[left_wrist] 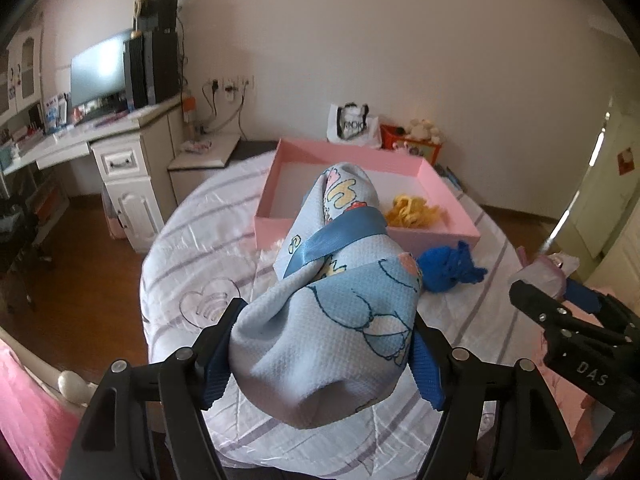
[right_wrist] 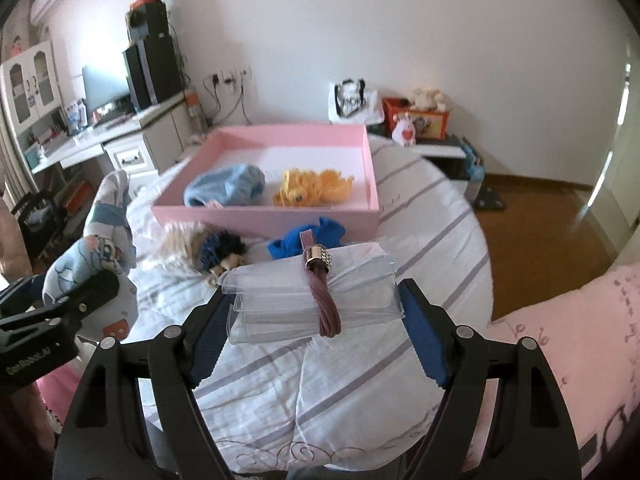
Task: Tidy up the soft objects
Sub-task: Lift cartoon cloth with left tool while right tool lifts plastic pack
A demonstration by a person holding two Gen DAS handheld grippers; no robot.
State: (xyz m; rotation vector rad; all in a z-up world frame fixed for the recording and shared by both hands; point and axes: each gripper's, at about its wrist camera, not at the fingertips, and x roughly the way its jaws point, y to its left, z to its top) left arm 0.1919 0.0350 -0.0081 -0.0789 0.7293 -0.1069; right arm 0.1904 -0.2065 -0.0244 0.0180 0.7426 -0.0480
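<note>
My left gripper point(left_wrist: 324, 344) is shut on a rolled light-blue cartoon-print cloth point(left_wrist: 336, 280) tied with a blue ribbon, held up above the bed. Beyond it stands a pink box point(left_wrist: 280, 160) holding a yellow knit piece point(left_wrist: 416, 210). My right gripper point(right_wrist: 314, 316) is shut on a stack of clear plastic pouches point(right_wrist: 280, 304) bound by a mauve cord band point(right_wrist: 326, 300). In the right wrist view the pink box point(right_wrist: 264, 224) also holds a light-blue knit piece point(right_wrist: 224, 188). A dark blue knit piece point(right_wrist: 304, 240) and a cream fluffy thing point(right_wrist: 192, 246) lie on the bed in front of the box.
The striped white bed cover point(right_wrist: 360, 380) drops off to wooden floor point(right_wrist: 540, 232) on the right. A desk with a monitor point(left_wrist: 100, 68) stands at the left. A white bag point(right_wrist: 352, 100) and a red box with plush toys point(right_wrist: 416, 114) sit by the far wall.
</note>
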